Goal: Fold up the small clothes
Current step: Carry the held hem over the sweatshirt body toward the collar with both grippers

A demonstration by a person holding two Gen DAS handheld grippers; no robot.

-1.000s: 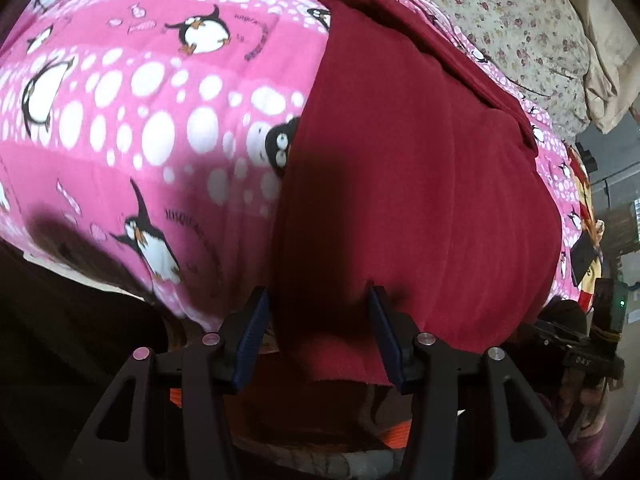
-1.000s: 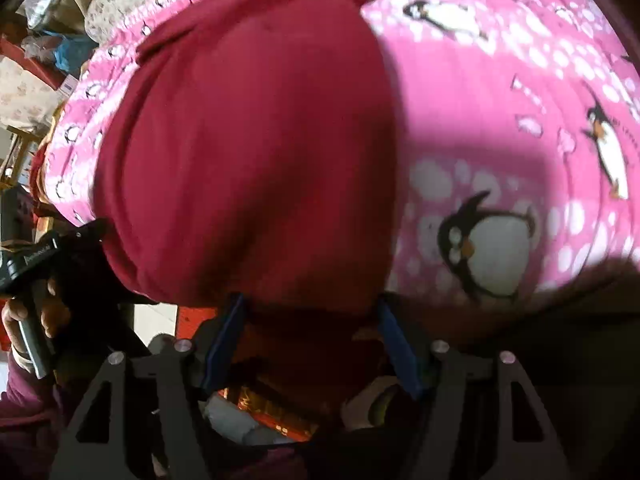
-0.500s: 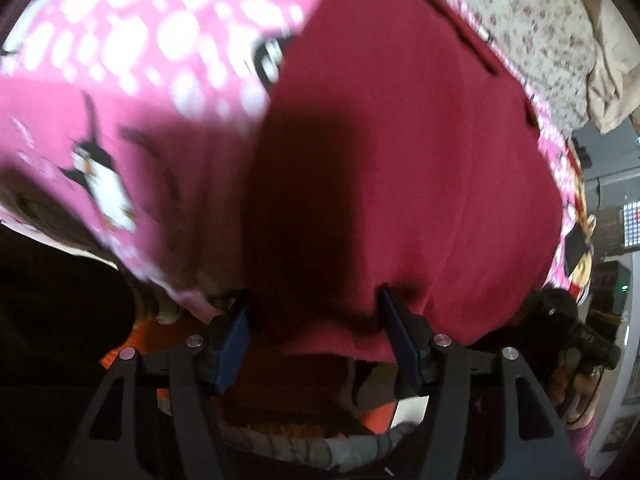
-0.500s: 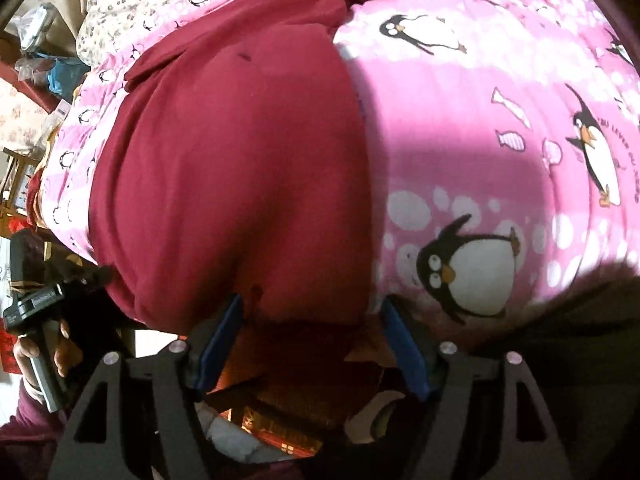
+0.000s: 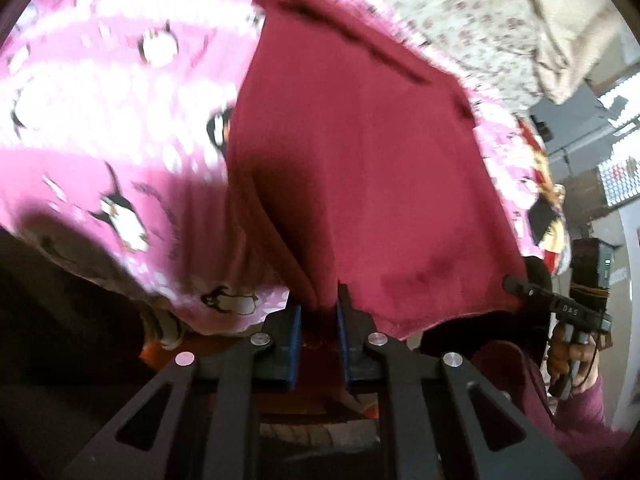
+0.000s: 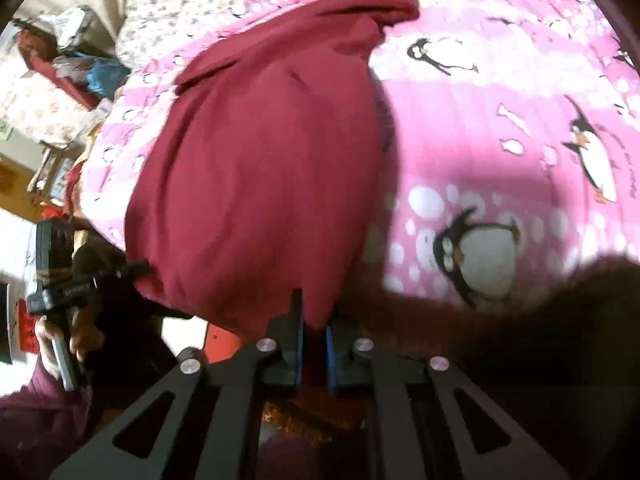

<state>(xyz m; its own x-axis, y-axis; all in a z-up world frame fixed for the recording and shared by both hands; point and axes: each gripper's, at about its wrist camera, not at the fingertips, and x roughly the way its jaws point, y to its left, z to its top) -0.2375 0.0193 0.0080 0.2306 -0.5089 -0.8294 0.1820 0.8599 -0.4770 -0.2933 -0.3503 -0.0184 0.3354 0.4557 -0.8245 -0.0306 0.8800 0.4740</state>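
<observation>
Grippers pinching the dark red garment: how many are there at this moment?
2. The left gripper is shut on the garment at its near hem, left corner. The right gripper is shut on the near hem's right corner. None seems hidden.

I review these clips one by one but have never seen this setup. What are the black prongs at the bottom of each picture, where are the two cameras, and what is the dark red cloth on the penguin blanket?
There is no robot here: a person holds a hand-held two-finger gripper in each hand, and each carries a fisheye camera looking along its fingers. One picture comes from the left gripper, the other from the right gripper. Both have just closed and pinch the near edge of a dark red garment, one near each corner. It lies on a pink penguin blanket, with floral bedding beyond it. Each view also shows the other hand, such as the right hand.
</observation>
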